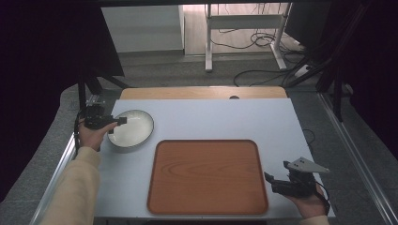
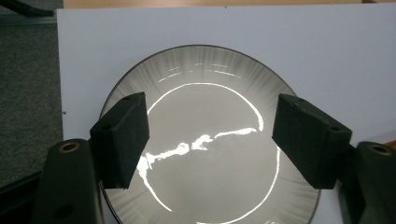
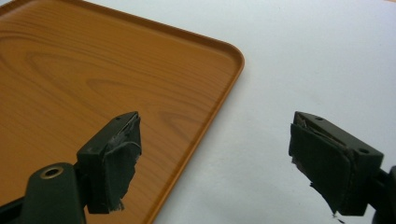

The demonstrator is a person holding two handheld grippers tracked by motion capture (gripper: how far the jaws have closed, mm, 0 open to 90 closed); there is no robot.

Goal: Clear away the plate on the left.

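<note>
- Two things lie on the white bench (image 1: 225, 119): a round, shallow, glossy grey plate (image 1: 133, 129) and a rectangular wood-grain tray with rounded corners (image 1: 206, 176). Taking the tray as landmark, the plate sits just off its far left corner, apart from it, on bare bench.
- The step in hand looks like the reach for the plate; a likely goal is to set it on the tray, though that is a judgement from the layout alone.
- The left gripper (image 1: 121, 121) hovers over the plate's left rim, on the side away from the tray. In the left gripper view its jaws stand wide apart, with the plate (image 2: 205, 154) showing between and beneath them; the foam pads (image 2: 123, 137) hold nothing, and I cannot tell whether they touch the rim.
- The next move would call for lowering one jaw inside the rim and one outside, then closing on the edge. The glaze looks slick and the lip is low, so a shallow bite could slip.
- The right gripper (image 1: 270, 179) is held just beside the tray's near right corner, over the bench. In the right gripper view its jaws are also spread wide and empty, one above the tray (image 3: 93, 79), the other above bare bench; the pad (image 3: 119, 163) on the tray side looks frayed.
- The tray is bare, so any spot on it is free for the plate.
</note>
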